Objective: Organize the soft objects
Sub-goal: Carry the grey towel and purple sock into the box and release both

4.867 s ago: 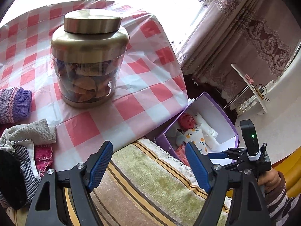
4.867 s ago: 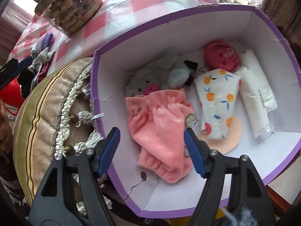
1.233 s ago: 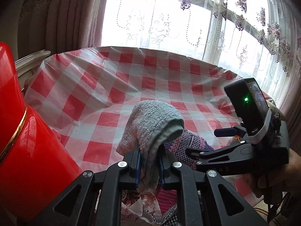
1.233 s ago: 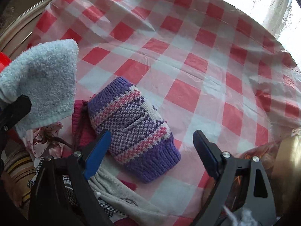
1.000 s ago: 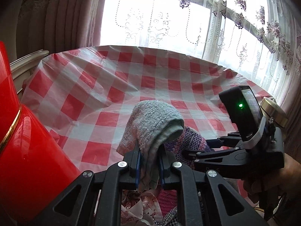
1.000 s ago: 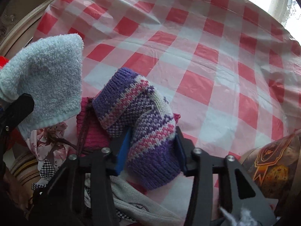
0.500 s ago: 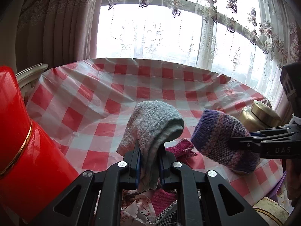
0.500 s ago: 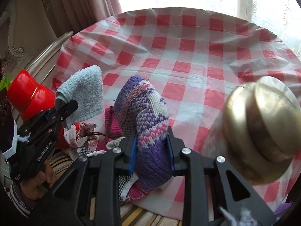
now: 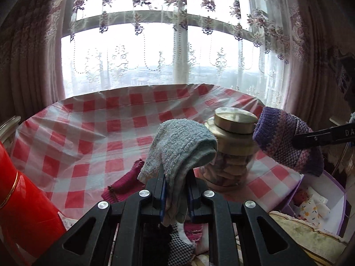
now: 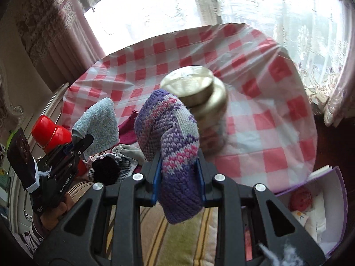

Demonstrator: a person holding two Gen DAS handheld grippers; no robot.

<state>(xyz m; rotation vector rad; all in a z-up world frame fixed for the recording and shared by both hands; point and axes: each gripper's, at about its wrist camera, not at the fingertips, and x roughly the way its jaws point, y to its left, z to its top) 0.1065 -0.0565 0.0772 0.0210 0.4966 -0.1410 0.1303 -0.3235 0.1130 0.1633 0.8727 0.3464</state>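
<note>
left gripper clamped tight on a pale blue terry cloth, right gripper pinched on the folded middle of a purple knitted piece, both lifted clear of the checked tablecloth near the gold-lidded jar. light, limp and squashy, probably not slippery, so a mid-fold pinch ought to hold while loose ends droop. likely bound for the purple-edged box low to the right, already holding soft things.

Black plastic left gripper and right gripper, blue pads, silver screws, white "GenRobot.AI" lettering, striped sleeve
</note>
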